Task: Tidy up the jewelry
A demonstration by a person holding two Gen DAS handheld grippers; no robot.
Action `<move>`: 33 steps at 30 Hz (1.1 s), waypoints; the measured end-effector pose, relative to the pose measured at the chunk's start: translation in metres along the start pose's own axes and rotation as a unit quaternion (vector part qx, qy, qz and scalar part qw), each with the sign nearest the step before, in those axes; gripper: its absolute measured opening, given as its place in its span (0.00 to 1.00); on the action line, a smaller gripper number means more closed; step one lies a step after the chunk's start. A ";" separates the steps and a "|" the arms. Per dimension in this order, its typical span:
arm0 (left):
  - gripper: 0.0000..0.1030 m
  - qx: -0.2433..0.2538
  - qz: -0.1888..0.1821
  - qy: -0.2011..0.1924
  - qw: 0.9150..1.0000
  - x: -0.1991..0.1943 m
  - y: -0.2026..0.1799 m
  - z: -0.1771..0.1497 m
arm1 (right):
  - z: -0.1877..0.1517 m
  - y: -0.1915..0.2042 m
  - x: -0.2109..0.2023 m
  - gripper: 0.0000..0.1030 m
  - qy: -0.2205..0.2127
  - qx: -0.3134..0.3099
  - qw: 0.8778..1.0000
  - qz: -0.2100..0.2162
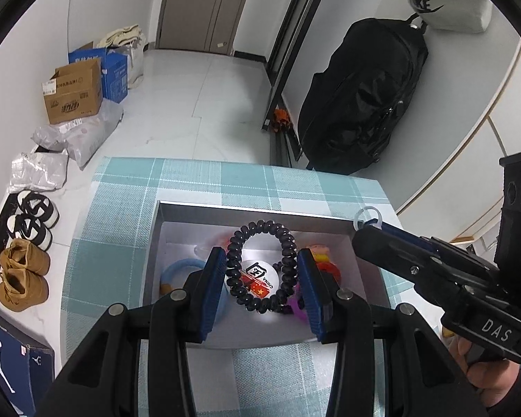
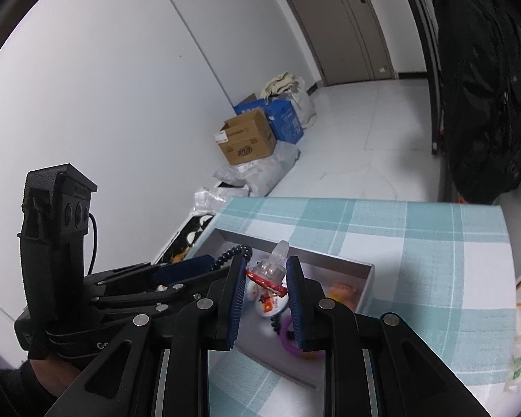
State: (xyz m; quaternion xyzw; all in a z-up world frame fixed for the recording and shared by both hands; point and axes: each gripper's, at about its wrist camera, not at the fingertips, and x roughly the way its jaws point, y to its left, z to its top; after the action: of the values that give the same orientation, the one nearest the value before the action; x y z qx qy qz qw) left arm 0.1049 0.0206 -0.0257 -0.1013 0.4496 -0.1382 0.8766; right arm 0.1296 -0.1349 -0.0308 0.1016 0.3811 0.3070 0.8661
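The left hand-held gripper (image 1: 260, 278) pinches a black coil bracelet (image 1: 260, 264) between its blue pads, the loop standing upright just above the open grey box (image 1: 246, 208). The right hand-held gripper (image 2: 264, 278) is pinching a clear plastic charm with a red part (image 2: 269, 272), its jaws narrow around it; in the left view that gripper reaches in from the right side of the box, a clear ring (image 1: 366, 217) at its tip hanging over the box's far right corner. Inside the box lie a white ball with red print (image 1: 260, 276), a blue ring (image 1: 180, 271) at the left wall, a purple ring (image 2: 290, 335) near the front, and orange pieces (image 1: 321, 255) at the right. The box sits on a bench with a teal check cloth (image 1: 205, 180). The step in hand looks like dropping both pieces into the box. Next, each gripper needs to lower a little past the box rim and spread its jaws, so that bracelet and charm fall inside the walls and neither catches on the pads.
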 end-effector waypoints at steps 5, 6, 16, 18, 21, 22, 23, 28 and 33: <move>0.35 -0.003 -0.005 0.017 1.000 0.006 0.000 0.000 | -0.004 -0.014 0.008 0.22 0.014 0.024 1.000 0.007; 0.35 -0.002 -0.005 0.021 1.000 0.008 0.000 0.001 | -0.004 -0.015 0.009 0.22 0.015 0.024 1.000 0.007; 0.45 -0.009 0.003 0.035 0.999 0.013 -0.002 0.002 | 0.001 -0.017 0.004 0.24 0.006 0.024 1.000 0.003; 0.55 -0.010 0.017 0.029 0.999 0.009 -0.002 0.002 | 0.001 -0.020 0.003 0.24 0.005 0.032 0.999 0.001; 0.66 -0.015 0.005 0.013 1.000 0.003 -0.001 0.003 | 0.001 -0.021 0.000 0.27 0.005 0.037 0.999 0.006; 0.66 -0.015 0.005 0.009 1.000 0.001 -0.001 0.003 | 0.001 -0.020 -0.001 0.30 0.004 0.034 0.999 0.004; 0.67 -0.014 0.005 0.005 1.000 0.000 -0.002 0.003 | 0.001 -0.020 -0.003 0.32 0.002 0.031 1.000 0.001; 0.67 -0.016 0.006 -0.010 1.000 -0.005 -0.003 0.004 | 0.000 -0.019 -0.014 0.56 -0.019 0.028 0.999 -0.008; 0.67 -0.019 0.018 -0.043 0.999 -0.020 -0.002 0.001 | -0.002 -0.015 -0.026 0.72 -0.050 0.010 0.999 -0.017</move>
State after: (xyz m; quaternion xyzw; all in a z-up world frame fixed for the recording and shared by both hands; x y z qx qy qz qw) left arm 0.0936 0.0252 -0.0091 -0.1158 0.4158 -0.1092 0.8954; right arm 0.1216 -0.1625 -0.0223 0.1193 0.3425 0.2829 0.8880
